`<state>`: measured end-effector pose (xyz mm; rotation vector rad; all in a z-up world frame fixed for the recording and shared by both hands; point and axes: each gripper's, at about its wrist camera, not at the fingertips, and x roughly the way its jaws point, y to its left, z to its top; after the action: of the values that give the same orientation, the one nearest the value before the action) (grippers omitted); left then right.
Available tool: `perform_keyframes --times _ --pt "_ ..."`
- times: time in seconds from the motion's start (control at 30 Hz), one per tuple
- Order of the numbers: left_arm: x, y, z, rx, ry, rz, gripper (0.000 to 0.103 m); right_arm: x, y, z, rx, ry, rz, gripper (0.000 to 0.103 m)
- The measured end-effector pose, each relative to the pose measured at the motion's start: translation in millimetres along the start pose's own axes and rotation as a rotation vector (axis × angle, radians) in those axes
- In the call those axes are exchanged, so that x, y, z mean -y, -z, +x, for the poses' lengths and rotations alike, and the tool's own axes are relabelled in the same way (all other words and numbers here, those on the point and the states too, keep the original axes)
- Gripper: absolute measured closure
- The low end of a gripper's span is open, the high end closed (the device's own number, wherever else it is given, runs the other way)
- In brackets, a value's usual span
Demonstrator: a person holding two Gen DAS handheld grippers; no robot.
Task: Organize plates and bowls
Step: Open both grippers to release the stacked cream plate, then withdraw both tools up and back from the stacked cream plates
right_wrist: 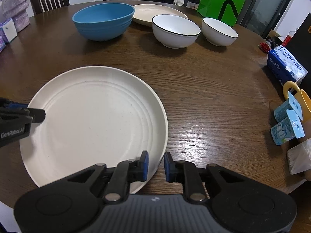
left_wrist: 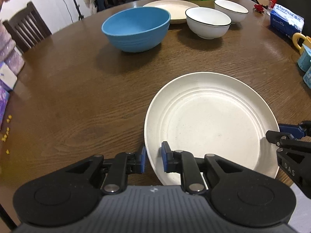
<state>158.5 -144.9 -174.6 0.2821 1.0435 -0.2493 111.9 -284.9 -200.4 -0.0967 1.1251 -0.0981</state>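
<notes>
- The near cream plate (left_wrist: 213, 124) lies flat on the round wooden table (left_wrist: 77, 97), close to the table's near edge.
- The left gripper (left_wrist: 153, 158) straddles the plate's left rim: one blue pad sits outside the rim, the other inside on the plate's face. The jaws stand nearly closed, with only the rim between them (whether the pads actually press on the rim cannot be told).
- The right gripper (right_wrist: 156, 163) straddles the plate's right rim in the same way, one pad over the plate's face and one outside above the table. Its jaws are likewise narrowed to a small gap around the rim; firm contact cannot be confirmed.
- In the right wrist view, the left gripper's finger tip reaches over the plate's left edge.
- The blue bowl (left_wrist: 136, 29) stands upright farther back on the table, well apart from the near plate.
- A second cream plate (left_wrist: 175, 9) lies behind the blue bowl, its edge partly hidden by the bowl's rim.
- Two white bowls with dark rims stand to the right of the blue bowl: the larger white bowl (left_wrist: 208, 22) nearer, the smaller white bowl (left_wrist: 231, 10) just beside and behind it.
- At the table's right edge are a blue tissue pack (right_wrist: 285, 66), a yellow mug (right_wrist: 299, 99) and two yogurt cups (right_wrist: 287, 120).
- A green bag (right_wrist: 223, 0) stands beyond the table's far side.
</notes>
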Motion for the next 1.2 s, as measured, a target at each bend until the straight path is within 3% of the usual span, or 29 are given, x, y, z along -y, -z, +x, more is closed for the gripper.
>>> perform_keyframes --times 0.57,0.77,0.87,1.03,1.13,1.2 --pt "5 9 7 0.017 -0.011 0.031 0.082 7 2 -1 0.011 -0.016 0.063 0.087" --pt "-4 9 0 0.035 0.033 -0.007 0.071 19 2 -4 0.016 -0.071 0.139 0.085" --pt "-11 8 -16 0.089 0.041 -0.028 0.049 29 3 -13 0.037 -0.114 0.194 0.07" --pt "-24 8 -47 0.189 0.058 -0.058 0.011 40 5 -39 0.114 -0.151 0.246 0.018" --pt "-32 10 -67 0.248 0.078 -0.089 0.0 41 6 -59 0.173 -0.156 0.232 0.011" --pt "-36 12 -79 0.28 0.092 -0.118 0.0 43 7 -69 0.193 -0.165 0.231 0.0"
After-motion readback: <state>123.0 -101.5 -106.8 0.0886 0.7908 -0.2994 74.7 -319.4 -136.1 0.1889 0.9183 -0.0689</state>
